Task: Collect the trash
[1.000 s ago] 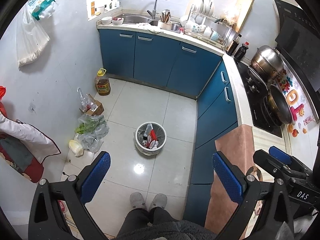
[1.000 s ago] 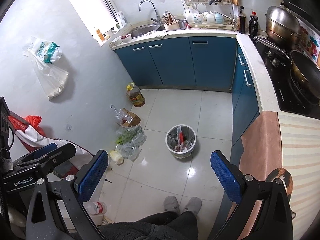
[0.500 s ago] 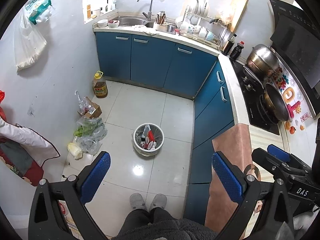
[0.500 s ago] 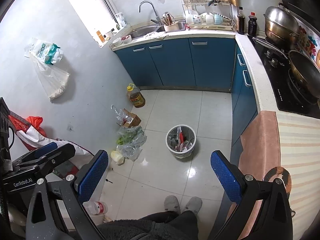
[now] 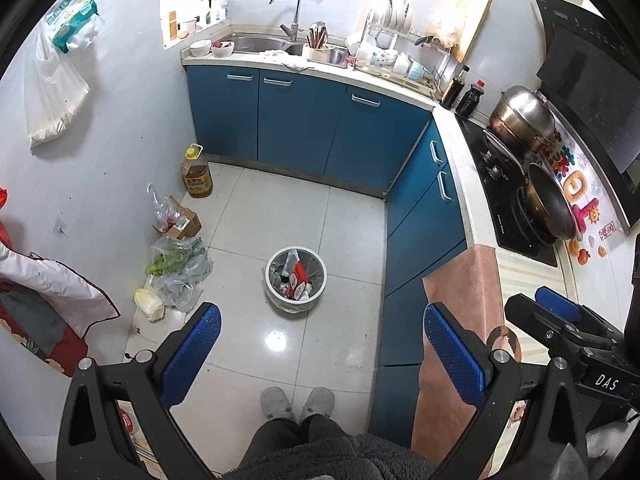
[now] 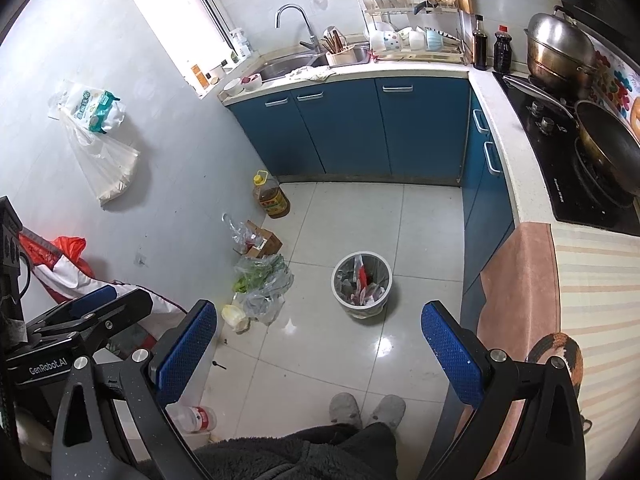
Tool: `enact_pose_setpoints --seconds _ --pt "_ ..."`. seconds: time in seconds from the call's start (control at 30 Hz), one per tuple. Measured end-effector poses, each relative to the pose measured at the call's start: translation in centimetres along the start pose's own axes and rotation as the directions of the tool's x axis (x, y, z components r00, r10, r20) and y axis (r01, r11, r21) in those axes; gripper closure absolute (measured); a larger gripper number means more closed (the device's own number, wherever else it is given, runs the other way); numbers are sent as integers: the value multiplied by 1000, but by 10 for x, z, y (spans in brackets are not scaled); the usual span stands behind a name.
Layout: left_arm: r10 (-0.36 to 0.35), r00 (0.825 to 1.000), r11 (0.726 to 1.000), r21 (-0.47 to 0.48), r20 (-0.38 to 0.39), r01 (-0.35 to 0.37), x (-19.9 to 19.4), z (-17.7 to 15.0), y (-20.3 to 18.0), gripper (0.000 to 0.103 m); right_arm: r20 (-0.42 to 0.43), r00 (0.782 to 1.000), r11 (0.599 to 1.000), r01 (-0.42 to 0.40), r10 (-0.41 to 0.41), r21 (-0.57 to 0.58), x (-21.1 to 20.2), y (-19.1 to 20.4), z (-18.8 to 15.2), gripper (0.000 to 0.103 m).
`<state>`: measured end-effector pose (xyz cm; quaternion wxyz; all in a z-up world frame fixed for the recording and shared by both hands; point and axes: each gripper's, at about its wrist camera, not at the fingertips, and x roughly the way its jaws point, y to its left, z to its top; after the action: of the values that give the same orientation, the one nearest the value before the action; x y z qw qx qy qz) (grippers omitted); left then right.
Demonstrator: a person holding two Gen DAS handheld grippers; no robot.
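Note:
A white trash bin (image 5: 296, 280) with a liner, full of wrappers and a red packet, stands on the tiled floor; it also shows in the right wrist view (image 6: 362, 284). My left gripper (image 5: 320, 344) is open and empty, held high above the floor in front of the bin. My right gripper (image 6: 320, 344) is open and empty at about the same height. Each gripper shows at the edge of the other's view. Plastic bags with greens (image 5: 180, 264) and a cardboard box (image 5: 180, 222) lie along the left wall.
An oil bottle (image 5: 196, 176) stands by the blue cabinets (image 5: 304, 128). A counter with a pink cloth (image 5: 472, 288) and a stove with pans (image 5: 536, 184) runs along the right. A plastic bottle (image 6: 196, 418) lies near my slippered feet (image 6: 366, 410). Bags hang on the left wall.
Both grippers rose and drew back slightly, so the kitchen looks a little farther away. The bin and the trash have not moved. Both grippers stay open.

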<state>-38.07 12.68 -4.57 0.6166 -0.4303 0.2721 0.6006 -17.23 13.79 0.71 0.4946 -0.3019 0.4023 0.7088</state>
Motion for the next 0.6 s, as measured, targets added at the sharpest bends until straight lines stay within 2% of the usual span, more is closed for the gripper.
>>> enact_pose_setpoints --seconds 0.6 --pt "-30 999 999 30 -14 30 2 5 1 0 -1 1000 1000 21 -21 23 -2 -6 -6 0"
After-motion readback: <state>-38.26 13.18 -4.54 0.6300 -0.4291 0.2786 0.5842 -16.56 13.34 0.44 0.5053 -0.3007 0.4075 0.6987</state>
